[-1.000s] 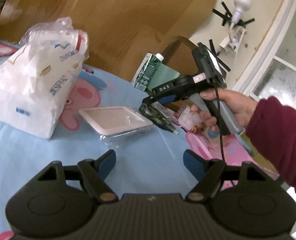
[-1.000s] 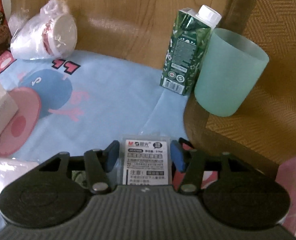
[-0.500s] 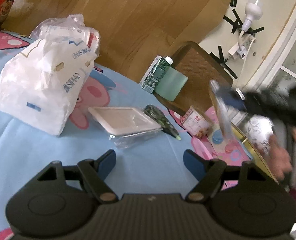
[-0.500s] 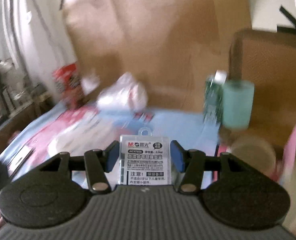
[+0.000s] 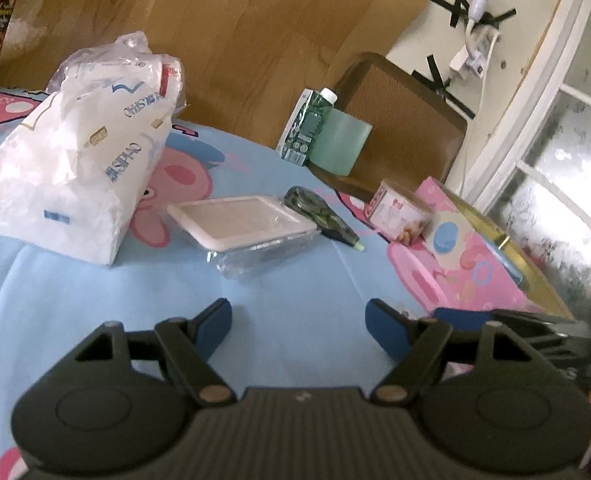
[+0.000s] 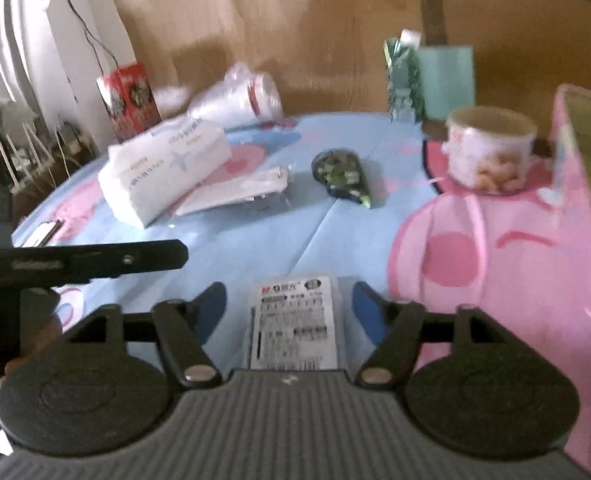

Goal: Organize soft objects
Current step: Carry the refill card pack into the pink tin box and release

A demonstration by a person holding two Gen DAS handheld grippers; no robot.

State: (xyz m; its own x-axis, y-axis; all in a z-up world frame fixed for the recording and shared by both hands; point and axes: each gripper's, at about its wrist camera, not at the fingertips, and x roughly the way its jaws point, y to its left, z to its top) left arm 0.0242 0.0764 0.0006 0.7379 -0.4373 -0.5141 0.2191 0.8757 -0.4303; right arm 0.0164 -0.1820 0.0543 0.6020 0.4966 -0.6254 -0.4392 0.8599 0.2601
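Blue cartoon tablecloth (image 5: 303, 280) under tissue pack (image 5: 75, 176).

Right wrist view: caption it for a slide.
Right gripper opened around small labelled packet above cartoon tablecloth.

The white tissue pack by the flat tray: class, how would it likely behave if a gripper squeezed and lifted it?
The tissue pack would probably dent and feel light: its plastic wrap looks crinkled and loosely filled. The glossy film may slip. It seems unlikely to roll, lying on a broad side on the cloth.

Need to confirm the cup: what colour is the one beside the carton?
Pale mint green cup, clearest in the left wrist view.
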